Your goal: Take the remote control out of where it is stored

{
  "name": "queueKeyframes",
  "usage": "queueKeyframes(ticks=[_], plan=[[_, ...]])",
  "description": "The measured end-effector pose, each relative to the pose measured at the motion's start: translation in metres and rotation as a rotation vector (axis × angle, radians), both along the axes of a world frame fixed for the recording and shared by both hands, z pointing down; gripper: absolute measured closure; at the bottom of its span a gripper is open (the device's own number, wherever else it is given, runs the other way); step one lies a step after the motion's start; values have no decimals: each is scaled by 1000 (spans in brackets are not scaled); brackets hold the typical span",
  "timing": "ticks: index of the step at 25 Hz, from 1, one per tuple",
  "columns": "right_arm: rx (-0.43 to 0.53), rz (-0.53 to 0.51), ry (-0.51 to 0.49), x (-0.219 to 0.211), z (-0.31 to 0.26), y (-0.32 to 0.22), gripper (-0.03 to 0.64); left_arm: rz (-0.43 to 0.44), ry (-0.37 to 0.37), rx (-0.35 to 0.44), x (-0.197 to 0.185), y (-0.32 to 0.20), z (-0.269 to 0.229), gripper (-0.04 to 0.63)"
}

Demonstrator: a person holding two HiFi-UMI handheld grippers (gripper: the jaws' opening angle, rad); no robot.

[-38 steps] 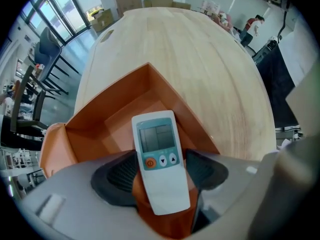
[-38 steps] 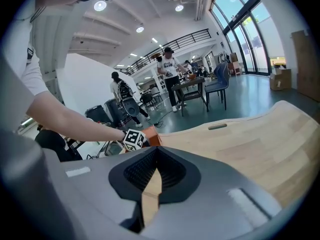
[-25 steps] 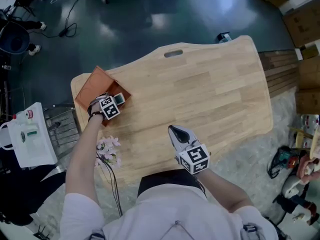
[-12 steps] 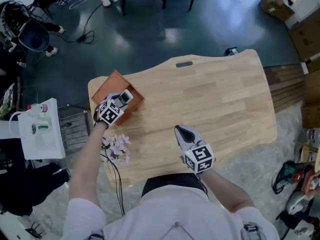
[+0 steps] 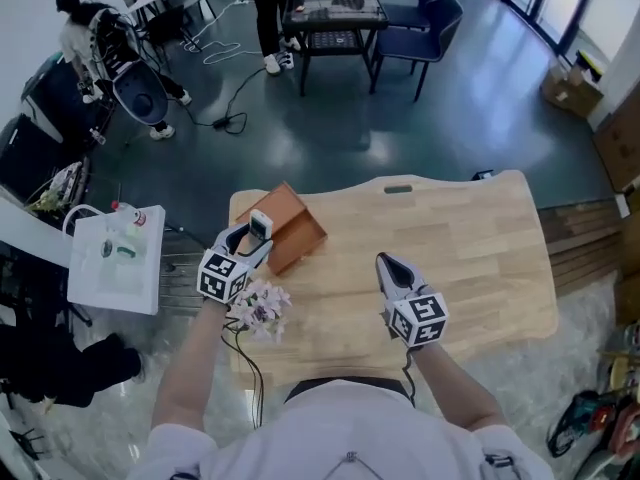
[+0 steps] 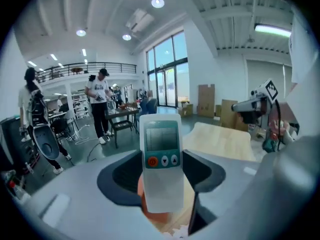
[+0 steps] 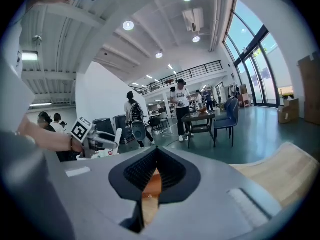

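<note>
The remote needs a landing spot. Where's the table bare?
Bare wood runs from the brown box to the right edge of the table, around the right gripper. Crowded at left: box, flowers, left gripper holding the remote control.

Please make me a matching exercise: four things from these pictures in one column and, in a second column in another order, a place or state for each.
Things
1. remote control
2. brown box
3. flowers
4. right gripper

Places or states
A. jaws together, holding nothing
B. rests on the table's far left corner
C. clamped between the left gripper's jaws
D. at the table's near left edge, next to the left gripper

Pairs: 1-C, 2-B, 3-D, 4-A
</note>
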State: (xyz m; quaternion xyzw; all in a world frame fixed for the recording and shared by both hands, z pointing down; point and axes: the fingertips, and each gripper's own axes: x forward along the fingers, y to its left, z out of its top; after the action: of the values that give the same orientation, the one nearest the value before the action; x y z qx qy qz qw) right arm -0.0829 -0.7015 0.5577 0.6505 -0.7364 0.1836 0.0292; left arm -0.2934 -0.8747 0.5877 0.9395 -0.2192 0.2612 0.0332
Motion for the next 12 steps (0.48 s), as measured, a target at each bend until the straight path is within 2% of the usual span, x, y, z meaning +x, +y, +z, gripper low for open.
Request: queueKeyframes(ticks=[3,6,12], plan=[[50,-15,-8,-5,-25,-17,589,-75,154,39,-19,18,-61,334],[101,-48,-24,-20,-50,-31,589,-140,268,97,-38,37,-113,334],[179,-145,-50,-63,-95,-50,589,-250,398,222,-74,64,-175,334]])
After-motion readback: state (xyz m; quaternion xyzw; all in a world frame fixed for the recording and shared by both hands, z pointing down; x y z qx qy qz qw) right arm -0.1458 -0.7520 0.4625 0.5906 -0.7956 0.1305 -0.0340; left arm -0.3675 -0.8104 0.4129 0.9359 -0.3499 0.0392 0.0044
